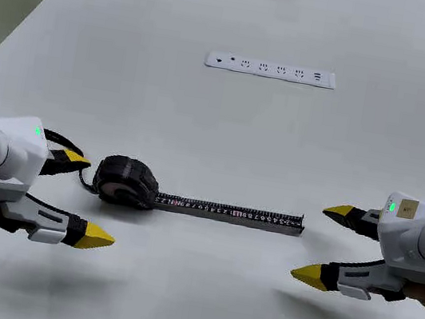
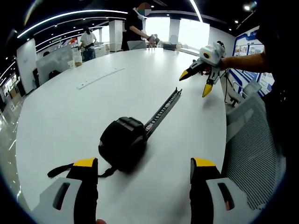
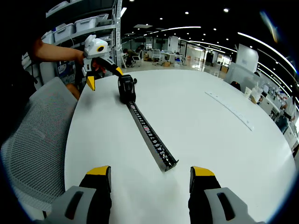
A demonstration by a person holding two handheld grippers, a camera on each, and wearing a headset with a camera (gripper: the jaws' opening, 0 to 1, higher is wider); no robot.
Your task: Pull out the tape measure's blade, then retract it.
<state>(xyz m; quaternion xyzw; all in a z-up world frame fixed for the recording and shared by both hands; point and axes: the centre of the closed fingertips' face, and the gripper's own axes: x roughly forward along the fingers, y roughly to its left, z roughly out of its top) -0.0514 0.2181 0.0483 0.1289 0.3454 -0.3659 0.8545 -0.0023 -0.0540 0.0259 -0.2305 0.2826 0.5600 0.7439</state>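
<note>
A black tape measure case lies on the white table, its blade pulled out flat to the right. My left gripper stands open just left of the case, yellow tips apart, holding nothing. In the left gripper view the case sits a little ahead of the open jaws, with the blade running away from them. My right gripper is open to the right of the blade's hooked end. The right gripper view has that blade end just ahead of the jaws and the case far off.
A white power strip lies flat farther back on the table. A grey mesh chair stands at the table's near edge. People stand at the far end of the room in the left gripper view.
</note>
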